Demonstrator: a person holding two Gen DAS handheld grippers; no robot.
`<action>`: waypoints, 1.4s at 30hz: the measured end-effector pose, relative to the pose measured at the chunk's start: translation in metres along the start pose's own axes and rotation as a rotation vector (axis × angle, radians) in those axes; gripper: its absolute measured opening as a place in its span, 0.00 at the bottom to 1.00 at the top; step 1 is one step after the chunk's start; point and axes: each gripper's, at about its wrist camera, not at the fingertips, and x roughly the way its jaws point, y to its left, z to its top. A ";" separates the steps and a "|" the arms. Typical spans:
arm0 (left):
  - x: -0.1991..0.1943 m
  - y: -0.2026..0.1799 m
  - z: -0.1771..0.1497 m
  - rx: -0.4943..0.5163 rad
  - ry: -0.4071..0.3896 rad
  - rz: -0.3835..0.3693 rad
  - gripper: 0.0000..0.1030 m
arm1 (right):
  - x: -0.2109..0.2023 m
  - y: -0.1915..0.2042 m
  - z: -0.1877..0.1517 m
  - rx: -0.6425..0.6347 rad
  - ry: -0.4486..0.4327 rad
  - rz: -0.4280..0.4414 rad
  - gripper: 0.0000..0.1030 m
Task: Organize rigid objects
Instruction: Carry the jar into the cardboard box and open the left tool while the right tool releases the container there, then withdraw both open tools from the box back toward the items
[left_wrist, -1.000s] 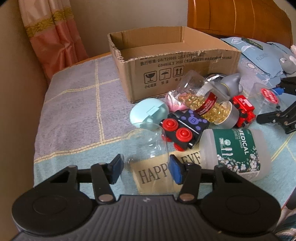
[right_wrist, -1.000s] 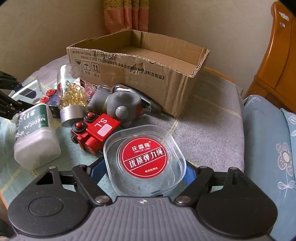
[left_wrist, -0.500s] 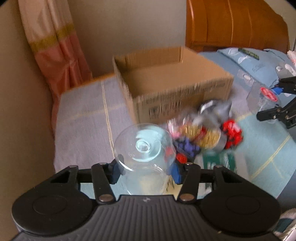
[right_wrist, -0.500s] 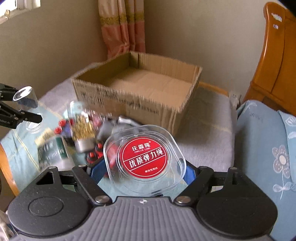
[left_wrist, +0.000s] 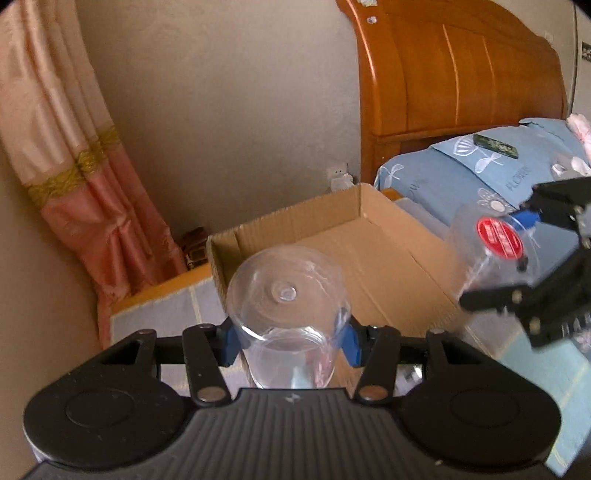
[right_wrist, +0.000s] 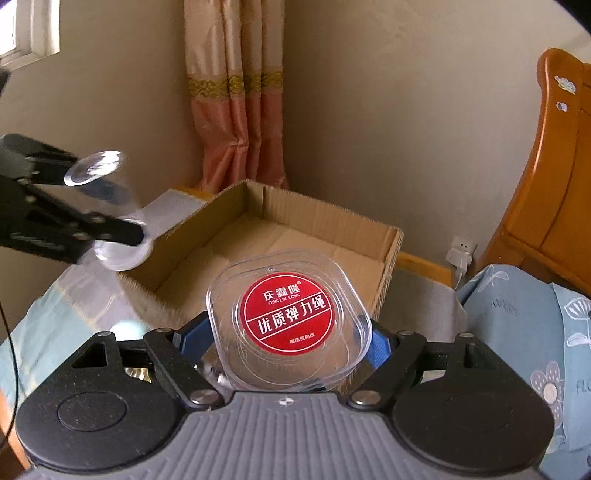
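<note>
Left wrist view: open brown cardboard box (left_wrist: 369, 266) now fills the frame below both raised grippers, toy pile gone from sight. Left gripper (left_wrist: 290, 341) jaws clamp the clear plastic cup (left_wrist: 286, 314); right gripper (right_wrist: 284, 341) jaws clamp the clear square case (right_wrist: 288, 314), red label "QING LIN LONG".

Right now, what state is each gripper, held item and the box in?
left hand-held gripper: shut on the clear cup
clear cup: held aloft, base facing the camera
right hand-held gripper: shut on the clear case
clear case: closed, held aloft
cardboard box: open, nothing visible inside
</note>
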 end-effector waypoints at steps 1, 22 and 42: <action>0.010 0.003 0.007 -0.002 0.007 0.002 0.50 | 0.004 -0.002 0.003 0.007 0.004 -0.001 0.83; 0.028 0.012 0.011 -0.059 -0.029 0.030 0.89 | -0.003 -0.004 -0.006 0.109 -0.033 0.006 1.00; -0.085 -0.045 -0.081 -0.085 -0.102 -0.008 0.96 | -0.096 0.049 -0.066 0.021 -0.101 -0.017 1.00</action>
